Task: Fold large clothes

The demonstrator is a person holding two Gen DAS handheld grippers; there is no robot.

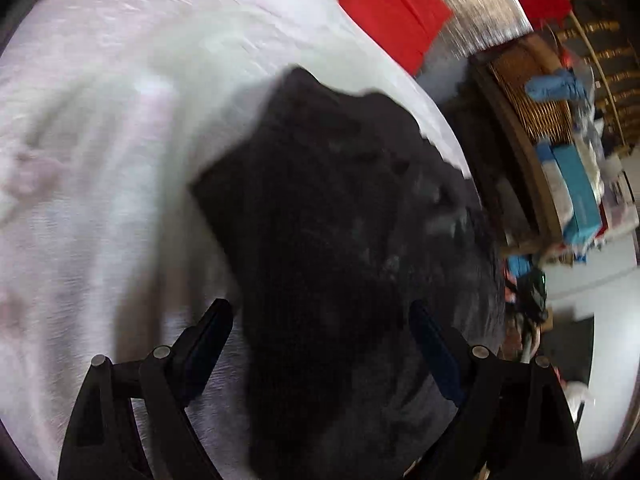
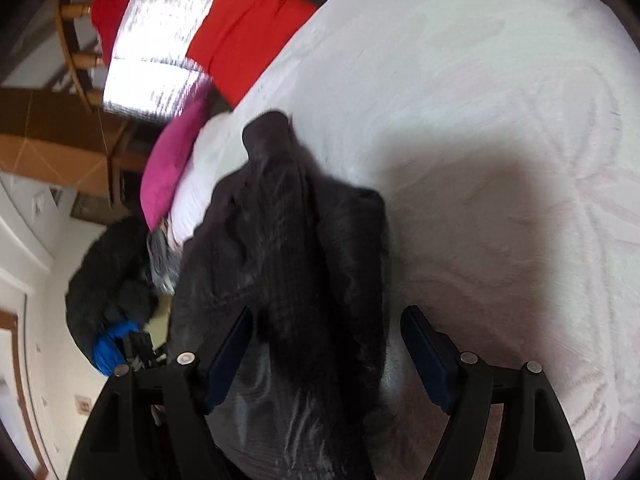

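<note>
White textured bedspread [image 1: 100,168] filling most of both views, blurred by motion, with faint pink patterning. Spread over a bed.

Left wrist view: dark charcoal garment [image 1: 344,248] heaped across the centre and lower middle of the frame, lying on the bedspread and reaching down between the fingers of the left claw [image 1: 322,332]. Fingers set wide apart, black with blue inner pads, one at lower left and one at lower right, the fabric running through the gap; cannot tell whether either pad touches the cloth. Red cushion [image 1: 388,8] at the top centre, beyond the bed's edge. Silvery reflective panel [image 1: 472,4] just to its right. Wicker-fronted furniture [image 1: 532,108] and teal boxes [image 1: 576,192] cluttered along the right edge, too blurred for detail.

Right wrist view: same dark garment [image 2: 296,264] bunched in a tall crumpled pile in the centre, a narrow end pointing toward the upper middle, the bulk dropping to the bottom of the frame. Right claw [image 2: 326,332] spread open, its left finger overlapping the fabric in the picture, its right finger standing over bare bedspread [image 2: 500,140] just beside the pile. Magenta pillow [image 2: 172,172] at middle left, at the bed's edge, next to the garment's upper end. Red cushion [image 2: 248,28] at upper centre, silvery panel [image 2: 160,40] to its left. Dark bundle of clothing [image 2: 108,280] at the lower left, with a blue item [image 2: 108,348] below it. Wooden furniture [image 2: 52,136] at the left edge.
</note>
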